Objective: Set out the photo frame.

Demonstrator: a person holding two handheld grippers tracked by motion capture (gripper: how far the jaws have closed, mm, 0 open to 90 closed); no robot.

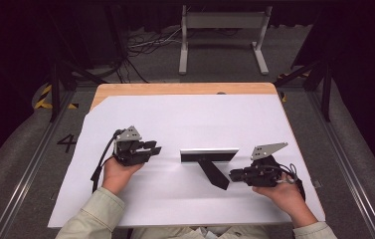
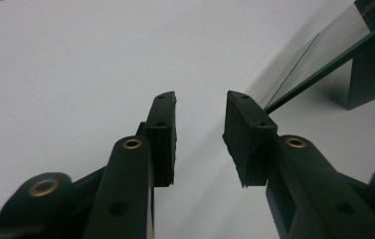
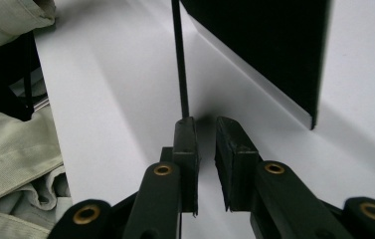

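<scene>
A small photo frame point(image 1: 210, 155) with a silvery top edge stands on the white sheet point(image 1: 190, 119), propped by a black back leg point(image 1: 215, 173) that slants toward me. My right gripper point(image 1: 232, 175) lies low at the leg's tip. In the right gripper view its jaws point(image 3: 205, 122) stand a narrow gap apart with nothing between them. There the thin leg point(image 3: 179, 59) ends against the left fingertip point(image 3: 185, 130), beside the frame's dark back point(image 3: 264, 45). My left gripper point(image 1: 156, 148) rests left of the frame, open point(image 2: 200, 107) and empty, the frame's edge point(image 2: 324, 52) ahead to its right.
The sheet covers most of a wooden table point(image 1: 185, 88). Behind the table, on the floor, stand a grey metal frame point(image 1: 222, 30) and loose cables point(image 1: 145, 45). A pale sleeve point(image 3: 11, 154) lies close on the left in the right gripper view.
</scene>
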